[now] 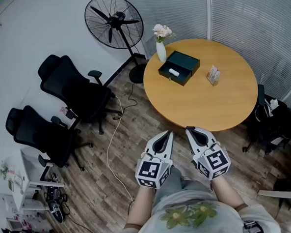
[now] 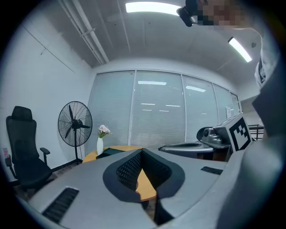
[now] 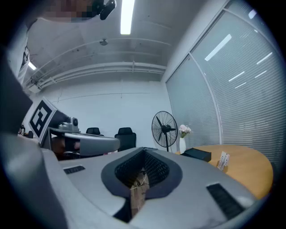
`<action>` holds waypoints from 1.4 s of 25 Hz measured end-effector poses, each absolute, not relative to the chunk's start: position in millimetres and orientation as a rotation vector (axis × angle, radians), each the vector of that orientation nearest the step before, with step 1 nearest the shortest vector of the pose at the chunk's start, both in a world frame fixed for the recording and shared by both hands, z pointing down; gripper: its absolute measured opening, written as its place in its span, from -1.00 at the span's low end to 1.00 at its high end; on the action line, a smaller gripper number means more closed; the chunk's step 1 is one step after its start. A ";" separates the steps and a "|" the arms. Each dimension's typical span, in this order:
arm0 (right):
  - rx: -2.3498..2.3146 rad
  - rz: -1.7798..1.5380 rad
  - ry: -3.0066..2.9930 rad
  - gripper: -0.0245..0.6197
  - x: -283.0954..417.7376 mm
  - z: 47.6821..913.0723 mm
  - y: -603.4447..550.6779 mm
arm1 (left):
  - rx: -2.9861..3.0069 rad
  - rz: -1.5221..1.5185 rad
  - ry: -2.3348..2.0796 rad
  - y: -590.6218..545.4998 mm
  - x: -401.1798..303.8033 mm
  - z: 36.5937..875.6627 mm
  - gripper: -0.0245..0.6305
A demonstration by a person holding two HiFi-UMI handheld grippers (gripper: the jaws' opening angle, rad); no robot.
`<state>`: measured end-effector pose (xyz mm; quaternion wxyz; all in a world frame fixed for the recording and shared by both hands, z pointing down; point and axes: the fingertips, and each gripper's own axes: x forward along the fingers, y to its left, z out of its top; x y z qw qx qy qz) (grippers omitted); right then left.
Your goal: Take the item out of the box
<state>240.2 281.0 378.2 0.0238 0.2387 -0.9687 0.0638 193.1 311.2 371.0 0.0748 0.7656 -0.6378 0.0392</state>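
Note:
A dark green open box (image 1: 180,67) lies on the far side of the round wooden table (image 1: 203,102), with a small white item (image 1: 174,72) inside it. Both grippers hang in front of the table's near edge, well short of the box. My left gripper (image 1: 168,133) is shut with nothing in it, and my right gripper (image 1: 188,129) beside it is likewise shut and empty. The box shows far off in the left gripper view (image 2: 111,152) and in the right gripper view (image 3: 197,154).
A white vase with pink flowers (image 1: 161,47) stands just left of the box, and a small card holder (image 1: 213,75) to its right. A standing fan (image 1: 114,20) and two black office chairs (image 1: 75,91) are on the left, with a cable on the wooden floor.

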 end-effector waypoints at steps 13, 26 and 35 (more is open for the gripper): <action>0.797 0.112 -2.955 -0.90 220.8 382.3 264.6 | 2.238 0.074 -1.954 288.4 158.6 382.8 -0.92; 0.871 0.064 -2.900 -0.90 146.8 386.7 160.6 | 2.272 0.088 -1.925 184.4 80.8 390.0 -0.92; 0.942 0.045 -2.865 -0.90 88.9 377.5 81.1 | 2.338 0.134 -1.887 108.2 15.9 382.8 -0.92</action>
